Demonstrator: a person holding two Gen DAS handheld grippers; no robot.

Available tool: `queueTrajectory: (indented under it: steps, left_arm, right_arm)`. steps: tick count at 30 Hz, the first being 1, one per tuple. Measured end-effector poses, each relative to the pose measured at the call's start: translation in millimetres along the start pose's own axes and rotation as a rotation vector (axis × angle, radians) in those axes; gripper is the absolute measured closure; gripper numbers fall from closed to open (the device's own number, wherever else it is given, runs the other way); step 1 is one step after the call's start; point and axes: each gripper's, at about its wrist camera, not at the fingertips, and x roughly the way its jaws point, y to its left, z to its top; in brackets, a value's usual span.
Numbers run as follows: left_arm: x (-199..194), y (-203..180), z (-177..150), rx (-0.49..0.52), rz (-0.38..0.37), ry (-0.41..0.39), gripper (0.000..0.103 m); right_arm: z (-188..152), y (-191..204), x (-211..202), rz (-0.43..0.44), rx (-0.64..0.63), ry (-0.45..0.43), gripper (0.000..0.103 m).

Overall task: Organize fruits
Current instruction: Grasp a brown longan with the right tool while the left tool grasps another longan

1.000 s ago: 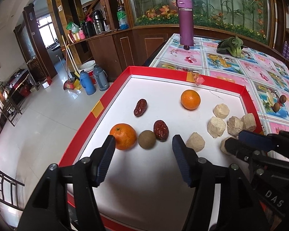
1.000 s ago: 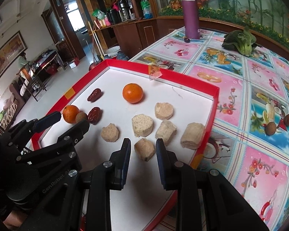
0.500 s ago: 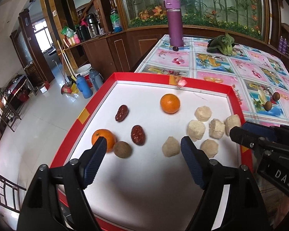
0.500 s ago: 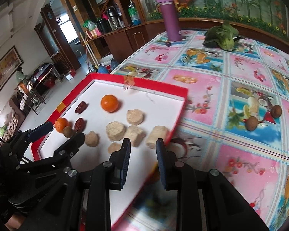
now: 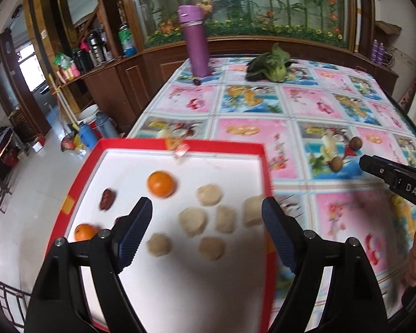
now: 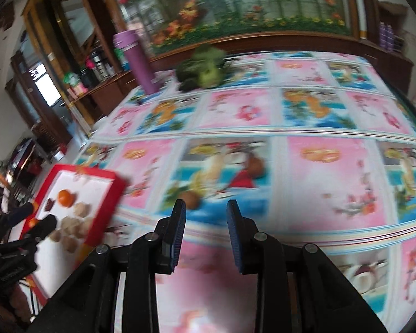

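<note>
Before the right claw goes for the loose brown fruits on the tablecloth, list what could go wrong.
1. The two brown fruits are small and round, and might roll off when nudged.
2. The right claw is open only narrowly, and its view is blurred, so aim may be off.
3. The red tray has a raised rim that a carried fruit could clip.

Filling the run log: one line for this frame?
left gripper: open, over red tray | right gripper: open, empty, over tablecloth | two brown fruits outside tray
</note>
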Motion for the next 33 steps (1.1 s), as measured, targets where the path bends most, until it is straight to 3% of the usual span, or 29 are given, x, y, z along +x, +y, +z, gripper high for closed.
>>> queueTrajectory:
  steps: [6, 12, 19, 22, 31, 33]
  left_arm:
    - [14, -48, 23, 0.049, -0.115, 0.027, 0.017]
    - [40, -92, 30, 0.121, -0.151, 0.088, 0.017]
    - [55, -101, 29, 0.146, -0.178, 0.114, 0.017]
    - [62, -107, 31, 0.149, -0.191, 0.124, 0.017]
    - [76, -132, 36, 0.168, -0.249, 0.140, 0.018]
    - [79, -135, 36, 0.169, -0.251, 0.143, 0.022]
  right_arm:
    - [19, -41, 14, -0.069, 0.039, 0.025, 0.073]
    - [32, -21, 35, -0.047, -0.022, 0.026, 0.073]
    - [32, -24, 63, -0.055, -0.029, 0.060, 0.074]
    - [32, -28, 61, -0.055, -0.037, 0.039, 0.082]
    - [32, -34, 58, -0.062, -0.040, 0.070, 0.082]
    - [32, -35, 57, -0.069, -0.036, 0.076, 0.082]
